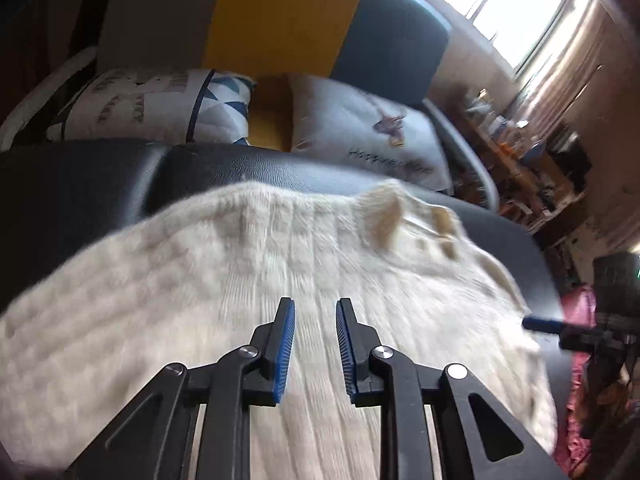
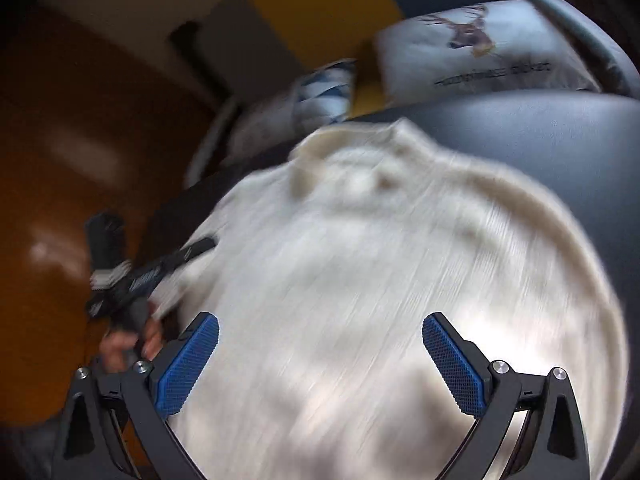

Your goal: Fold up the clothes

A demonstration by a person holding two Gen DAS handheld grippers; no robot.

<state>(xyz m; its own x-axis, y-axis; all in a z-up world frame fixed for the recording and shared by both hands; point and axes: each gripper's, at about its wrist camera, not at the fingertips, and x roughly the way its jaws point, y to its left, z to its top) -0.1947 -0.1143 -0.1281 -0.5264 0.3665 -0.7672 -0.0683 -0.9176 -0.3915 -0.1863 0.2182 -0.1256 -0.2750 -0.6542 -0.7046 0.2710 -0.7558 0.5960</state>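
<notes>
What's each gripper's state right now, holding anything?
Left gripper: open, narrow gap, empty, above the white sweater.
Right gripper: wide open, empty, over the same sweater.

Looking forward and down from each claw, close over the white sweater (image 1: 280,264); shared: sweater (image 2: 380,260), black seat (image 1: 100,176), cushions (image 2: 492,52).

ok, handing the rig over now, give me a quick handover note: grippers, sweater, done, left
Left gripper: open a little, empty, over the sweater.
Right gripper: wide open, empty, above the same sweater.
Sweater: cream knit, spread on the black padded surface, collar toward the pillows.
Done: laid out roughly flat; no clear fold visible, though the frames are blurred.
Left: probably all folds, sleeves first.
</notes>
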